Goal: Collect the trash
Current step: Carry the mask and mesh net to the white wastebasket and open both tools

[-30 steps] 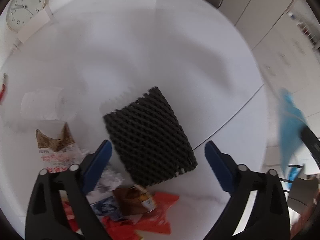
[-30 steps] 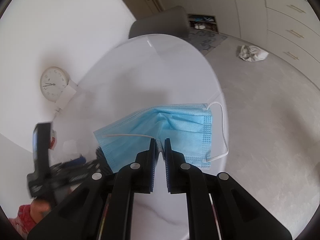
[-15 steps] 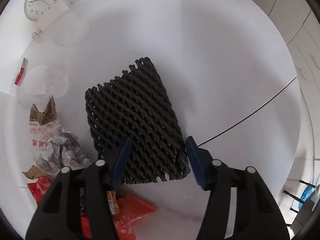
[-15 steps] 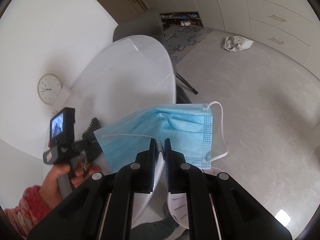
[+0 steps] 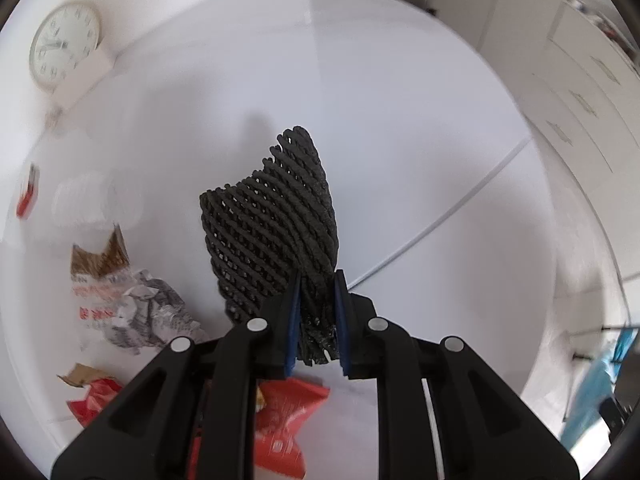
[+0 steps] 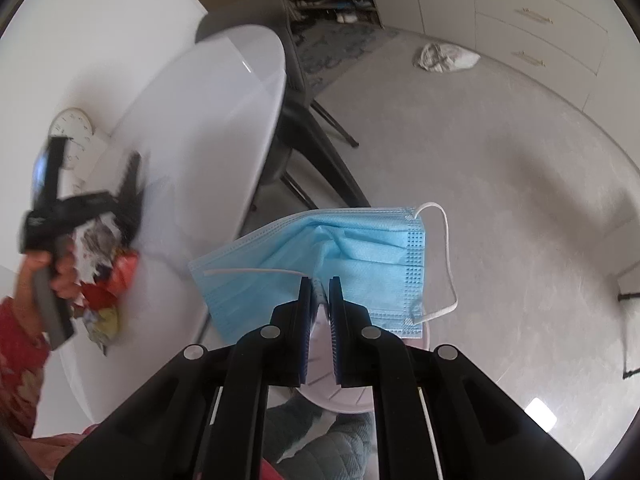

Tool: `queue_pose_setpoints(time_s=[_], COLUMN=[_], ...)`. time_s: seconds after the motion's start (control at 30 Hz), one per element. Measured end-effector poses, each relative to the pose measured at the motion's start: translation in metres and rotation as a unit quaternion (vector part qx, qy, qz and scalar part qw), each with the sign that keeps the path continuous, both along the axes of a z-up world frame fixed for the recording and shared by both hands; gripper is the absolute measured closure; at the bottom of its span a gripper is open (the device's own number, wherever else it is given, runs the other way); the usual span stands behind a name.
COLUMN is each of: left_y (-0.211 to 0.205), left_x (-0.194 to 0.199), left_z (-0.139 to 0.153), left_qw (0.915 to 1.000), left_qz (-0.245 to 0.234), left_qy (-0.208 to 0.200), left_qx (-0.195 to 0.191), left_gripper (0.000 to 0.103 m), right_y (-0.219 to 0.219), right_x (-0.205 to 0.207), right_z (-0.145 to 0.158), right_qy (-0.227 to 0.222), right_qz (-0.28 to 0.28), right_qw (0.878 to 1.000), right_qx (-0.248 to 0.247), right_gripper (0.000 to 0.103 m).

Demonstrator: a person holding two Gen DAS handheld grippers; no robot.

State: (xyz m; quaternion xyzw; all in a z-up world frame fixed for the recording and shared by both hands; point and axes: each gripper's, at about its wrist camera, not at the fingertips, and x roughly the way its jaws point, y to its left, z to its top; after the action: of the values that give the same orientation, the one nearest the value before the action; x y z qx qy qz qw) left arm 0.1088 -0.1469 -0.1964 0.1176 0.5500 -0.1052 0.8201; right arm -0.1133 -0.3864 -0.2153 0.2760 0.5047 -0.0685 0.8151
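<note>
My left gripper (image 5: 316,316) is shut on the near edge of a black foam net sleeve (image 5: 276,216) and holds it tilted up off the white round table (image 5: 400,120). My right gripper (image 6: 319,312) is shut on a blue face mask (image 6: 360,256), held out past the table edge over the floor, above a pale pink bin (image 6: 340,396). The mask also shows at the far right of the left wrist view (image 5: 596,392). The left gripper appears blurred at the left of the right wrist view (image 6: 80,204).
Crumpled paper (image 5: 140,308), a torn brown packet (image 5: 100,256) and red wrappers (image 5: 288,412) lie on the table near the left gripper. A clock (image 5: 60,48) leans at the wall. A grey chair (image 6: 296,128) stands behind the table. A rag (image 6: 444,56) lies on the floor.
My left gripper has closed on the foam net and raised it from lying flat. My right gripper has carried the mask further off the table, over the bin.
</note>
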Motion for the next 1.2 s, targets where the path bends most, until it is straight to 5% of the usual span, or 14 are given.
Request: queue_pose_setpoints(time_s=[0.4, 0.47, 0.53, 0.7, 0.9, 1.03, 1.13, 1.2], left_y=[0.008, 0.001, -0.013, -0.047, -0.088, -0.109, -0.124, -0.126], left_x=[-0.079, -0.102, -0.114, -0.164, -0.206, -0.228, -0.229, -0.232], left_z=[0.061, 0.065, 0.066, 0.046, 0.013, -0.027, -0.073, -0.095], left_qw=[0.9889, 0.9835, 0.9783, 0.96, 0.9387, 0.9321, 0.929, 0.9284], left_qz=[-0.137, -0.171, -0.198, -0.268, -0.326, -0.338, -0.33, -0.32], left_qy=[-0.009, 0.0, 0.01, 0.06, 0.105, 0.131, 0.162, 0.179], left_qx=[-0.055, -0.059, -0.06, -0.057, -0.041, -0.004, 0.042, 0.06], left_gripper=[0.087, 0.087, 0.087, 0.087, 0.087, 0.087, 0.076, 0.057], right_y=[0.025, 0.03, 0.036, 0.039, 0.006, -0.014, -0.024, -0.025], right_x=[-0.018, -0.017, -0.018, -0.036, -0.083, -0.111, -0.12, -0.123], right_z=[-0.155, -0.177, -0.186, -0.16, -0.109, -0.085, -0.077, -0.076], right_qy=[0.083, 0.106, 0.125, 0.111, 0.082, 0.072, 0.067, 0.065], right_qz=[-0.028, -0.031, -0.032, -0.051, -0.111, -0.142, -0.154, -0.159], right_qw=[0.995, 0.992, 0.99, 0.991, 0.99, 0.987, 0.986, 0.985], right_qx=[0.05, 0.059, 0.061, 0.047, 0.02, 0.009, 0.015, 0.017], right_gripper=[0.088, 0.077, 0.041, 0.021, 0.013, 0.012, 0.012, 0.012])
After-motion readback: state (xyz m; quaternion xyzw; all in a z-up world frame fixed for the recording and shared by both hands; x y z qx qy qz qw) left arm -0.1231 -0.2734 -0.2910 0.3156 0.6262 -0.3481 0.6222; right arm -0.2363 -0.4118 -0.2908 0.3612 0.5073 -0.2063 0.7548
